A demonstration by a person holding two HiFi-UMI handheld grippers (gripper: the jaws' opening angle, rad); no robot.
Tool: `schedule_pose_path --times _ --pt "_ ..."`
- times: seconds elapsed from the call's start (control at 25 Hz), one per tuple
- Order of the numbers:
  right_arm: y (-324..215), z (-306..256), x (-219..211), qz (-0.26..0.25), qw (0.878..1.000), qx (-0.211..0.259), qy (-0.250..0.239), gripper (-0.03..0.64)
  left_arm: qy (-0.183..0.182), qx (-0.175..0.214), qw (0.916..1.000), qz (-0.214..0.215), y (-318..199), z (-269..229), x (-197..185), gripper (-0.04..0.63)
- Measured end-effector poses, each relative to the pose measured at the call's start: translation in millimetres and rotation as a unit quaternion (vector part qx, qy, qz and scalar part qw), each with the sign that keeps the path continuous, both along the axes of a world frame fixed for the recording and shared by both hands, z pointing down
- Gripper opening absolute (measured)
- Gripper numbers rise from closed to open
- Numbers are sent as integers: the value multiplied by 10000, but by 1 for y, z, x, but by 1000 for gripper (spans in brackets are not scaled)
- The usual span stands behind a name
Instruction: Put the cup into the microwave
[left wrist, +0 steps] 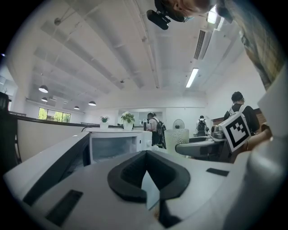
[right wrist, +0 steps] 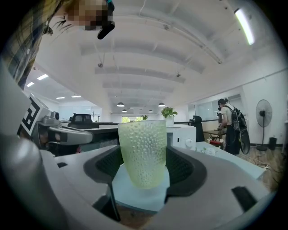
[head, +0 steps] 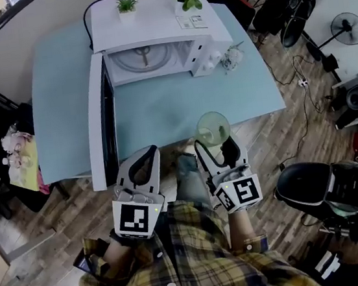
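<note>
Tabletop [head: 161, 108] ahead: right gripper [head: 216, 143] jaws clasp the cup [head: 213, 128], pebbled in its view; left gripper [head: 146, 154] jaws clenched.

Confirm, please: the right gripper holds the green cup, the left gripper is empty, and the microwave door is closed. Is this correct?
Not entirely. The microwave door is open, swung out to the left, as the head view shows. The rest holds: the right gripper holds the green cup, and the left gripper is empty, jaws together.
</note>
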State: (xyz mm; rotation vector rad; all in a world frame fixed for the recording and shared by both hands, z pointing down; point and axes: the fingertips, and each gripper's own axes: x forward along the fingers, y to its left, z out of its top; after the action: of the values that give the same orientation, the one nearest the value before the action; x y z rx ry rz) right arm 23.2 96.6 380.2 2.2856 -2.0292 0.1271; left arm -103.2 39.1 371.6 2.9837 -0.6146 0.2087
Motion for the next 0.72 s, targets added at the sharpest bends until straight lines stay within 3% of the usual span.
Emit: schedule_pose_path --times 0.44,0.72 --pt "-70 10 42 -970 9952 50 -110 313 -135 26 9961 -877 -38 10 34 -9" --pt "-120 9 78 -1739 9848 -44 -37 313 31 26 9873 -1590 -78 5 75 -9"
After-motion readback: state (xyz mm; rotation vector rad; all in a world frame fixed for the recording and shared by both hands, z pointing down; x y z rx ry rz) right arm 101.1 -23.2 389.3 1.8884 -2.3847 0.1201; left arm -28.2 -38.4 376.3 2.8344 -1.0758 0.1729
